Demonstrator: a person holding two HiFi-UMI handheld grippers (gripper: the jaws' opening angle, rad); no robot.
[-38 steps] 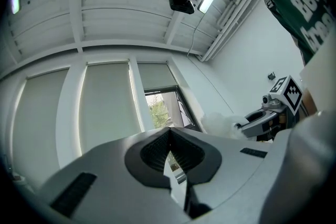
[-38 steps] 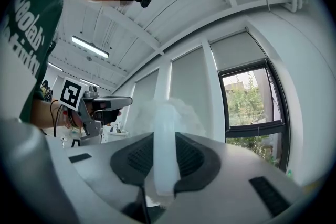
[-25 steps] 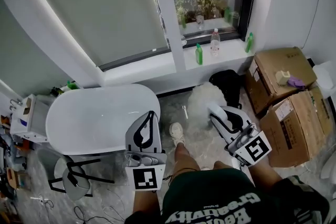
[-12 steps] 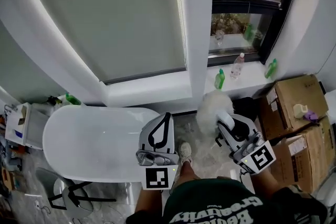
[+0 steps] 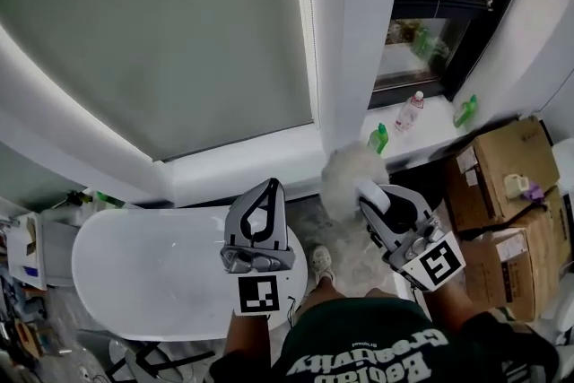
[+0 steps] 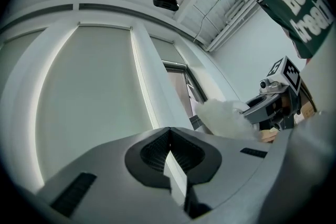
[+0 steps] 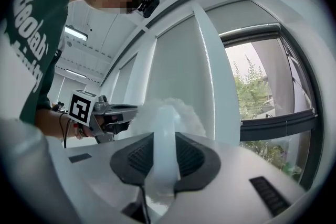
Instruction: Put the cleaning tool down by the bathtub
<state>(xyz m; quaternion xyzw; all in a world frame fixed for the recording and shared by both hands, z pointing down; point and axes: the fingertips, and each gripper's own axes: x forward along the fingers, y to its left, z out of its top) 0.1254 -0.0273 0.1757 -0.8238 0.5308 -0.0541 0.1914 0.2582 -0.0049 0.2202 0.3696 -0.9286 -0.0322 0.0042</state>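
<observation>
The cleaning tool is a fluffy white duster [image 5: 345, 178] on a white handle [image 7: 164, 152]. My right gripper [image 5: 369, 193] is shut on that handle, and the fluffy head [image 7: 176, 111] sticks out past the jaws toward the window wall. My left gripper [image 5: 268, 186] is held level beside it, jaws shut with nothing between them [image 6: 169, 132]. The white bathtub [image 5: 134, 275] lies below and to the left of both grippers. In the left gripper view the duster [image 6: 223, 115] and the right gripper's body [image 6: 273, 103] show at the right.
Two cardboard boxes [image 5: 500, 164] [image 5: 513, 269] stand at the right. On the windowsill are a green bottle [image 5: 378, 139], a clear bottle [image 5: 411, 112] and another green bottle [image 5: 464, 112]. A shelf with small items [image 5: 31, 251] sits left of the tub. The person's shoe [image 5: 320, 261] is on the floor.
The head view has tilted upward, showing more wall and blind. Both grippers stand higher and closer to the window wall. The duster stays in the right gripper.
</observation>
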